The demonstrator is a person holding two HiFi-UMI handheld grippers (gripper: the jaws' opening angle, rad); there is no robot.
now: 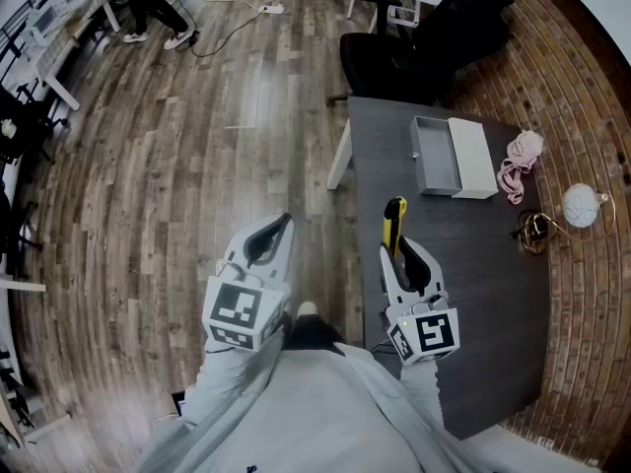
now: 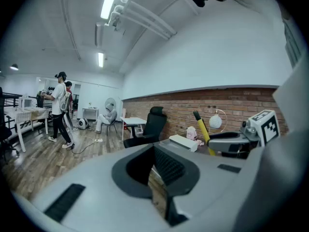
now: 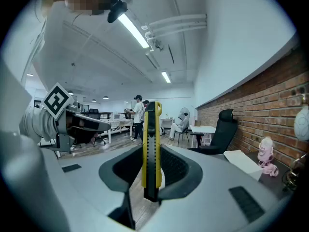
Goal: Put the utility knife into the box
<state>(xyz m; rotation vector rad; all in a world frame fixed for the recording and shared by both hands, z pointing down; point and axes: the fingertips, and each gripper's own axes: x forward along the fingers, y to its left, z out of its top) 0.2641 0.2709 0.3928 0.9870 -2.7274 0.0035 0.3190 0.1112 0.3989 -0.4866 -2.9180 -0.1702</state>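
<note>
The yellow and black utility knife [image 1: 394, 223] stands upright between the jaws of my right gripper [image 1: 399, 251], which is shut on it above the near part of the dark table [image 1: 493, 294]. In the right gripper view the knife [image 3: 151, 144] fills the gap between the jaws. The open grey box [image 1: 434, 158] with its white lid [image 1: 471, 156] beside it lies farther back on the table, well ahead of the knife. My left gripper [image 1: 279, 229] hovers over the wooden floor left of the table, jaws together and empty.
A pink bundle [image 1: 521, 161], a white round object [image 1: 582, 206] and a coil of brown wire [image 1: 537, 231] lie along the table's right side by the brick wall. A black office chair [image 1: 414, 47] stands behind the table. People stand far off across the room [image 2: 60, 108].
</note>
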